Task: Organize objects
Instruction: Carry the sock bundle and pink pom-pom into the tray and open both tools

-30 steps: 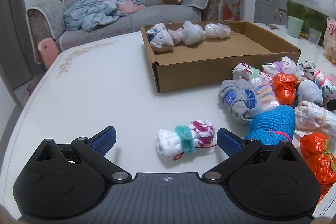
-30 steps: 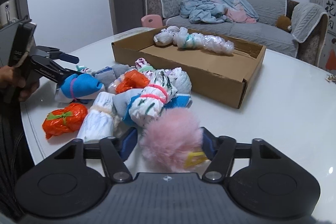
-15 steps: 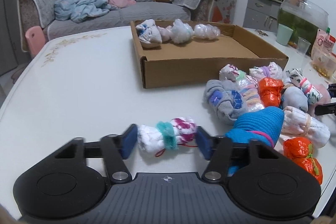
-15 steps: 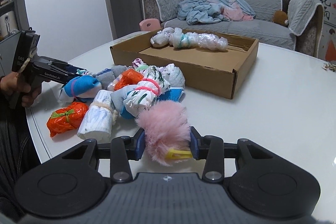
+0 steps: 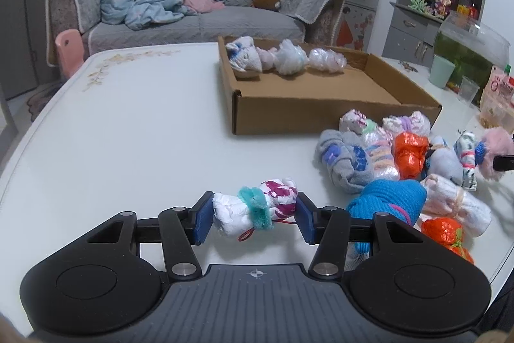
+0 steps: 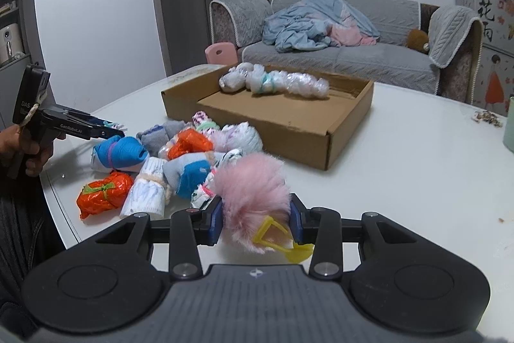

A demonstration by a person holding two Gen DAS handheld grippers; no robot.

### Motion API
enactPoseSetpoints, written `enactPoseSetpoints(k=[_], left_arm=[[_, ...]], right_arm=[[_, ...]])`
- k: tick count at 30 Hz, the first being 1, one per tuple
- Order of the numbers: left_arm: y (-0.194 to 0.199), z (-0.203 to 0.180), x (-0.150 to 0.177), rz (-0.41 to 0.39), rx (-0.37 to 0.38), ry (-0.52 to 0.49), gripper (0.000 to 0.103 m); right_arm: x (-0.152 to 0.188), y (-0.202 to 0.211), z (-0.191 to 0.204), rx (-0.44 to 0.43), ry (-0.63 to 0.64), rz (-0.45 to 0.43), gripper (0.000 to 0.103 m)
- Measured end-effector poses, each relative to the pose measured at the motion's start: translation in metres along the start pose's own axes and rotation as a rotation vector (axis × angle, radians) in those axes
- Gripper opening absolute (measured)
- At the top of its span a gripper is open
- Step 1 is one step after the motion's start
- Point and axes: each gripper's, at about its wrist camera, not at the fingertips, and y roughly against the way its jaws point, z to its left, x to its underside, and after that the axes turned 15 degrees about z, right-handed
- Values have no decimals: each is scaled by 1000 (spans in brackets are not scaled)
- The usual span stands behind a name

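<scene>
Gripping a white sock roll with a teal band [image 5: 255, 208], the left gripper [image 5: 253, 216] has both blue pads pressed against the roll's ends, roll lying crosswise between them; can't tell from this view whether it's off the table [image 5: 135, 130]. Right gripper [image 6: 255, 222] is clamped on a pink fluffy bundle [image 6: 253, 187] with a yellow clip [image 6: 279, 238] hanging at its lower edge, pads tight on both sides. Cardboard box [image 5: 324, 113] sits further back on the table, open top, four pale bundles [image 5: 286, 60] lined up along its far wall, rest of the floor bare cardboard. Between the grippers and the box's near wall is the loose pile: grey sock roll [image 5: 345, 161], pastel striped roll [image 5: 380, 155], orange bundle [image 5: 411, 153], blue sock roll [image 5: 387, 201] right beside the left gripper's right finger, a white roll with a tan band [image 5: 456, 208], second orange bundle [image 5: 445, 232] near the table edge. Pile is touching or nearly touching the box's near wall at the back. In the right wrist view the pile sits left of the pink bundle, left gripper visible beyond it at the far left. Right of the box: green cup [image 5: 442, 73], clear plastic cup [image 5: 468, 89], snack bag [image 5: 499, 92]. Grey sofa [image 5: 205, 18] with a heaped blue blanket [image 5: 154, 0] behind the table.
</scene>
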Motion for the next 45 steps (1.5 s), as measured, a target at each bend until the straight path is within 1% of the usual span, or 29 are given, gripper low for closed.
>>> enactPoseSetpoints(k=[5,11,15,17,20,24,27,31,33,35,39,45], left_arm=[[8,4,-5,-21,-15,13,59],[31,5,-28,-74,-29,0,59],[46,-5,-54,-116,-35,-52,59],[52,-12,-70,-137,-28,-77,59],[57,-28,-96,-163,-24,-122,59],[56,-55,-132,-191,8,-187,59],[44,-76,-161,-182,49,-217,59],[16,-106,-194,-155,100,-261,59],[-1,-121,-206,-147,102,-293,59],[-21,-132,-217,-117,116,-306,59],[-65,-149,-231,-59,120,-339,59],[-124,-157,-244,17,116,-352,59]], right_arm=[[-5,7,-8,21,-4,-12,37],[-23,30,-22,41,-18,-81,37],[-45,45,-30,58,-11,-137,37],[-61,50,-37,52,-9,-160,37],[-82,47,-41,68,13,-172,37],[-111,36,-47,64,45,-180,37],[-132,22,-54,56,63,-166,37],[-155,0,-64,48,79,-141,37],[-164,-12,-70,47,82,-129,37],[-169,-20,-77,47,80,-113,37],[-179,-43,-88,48,76,-69,37],[-188,-81,-108,46,60,10,37]])
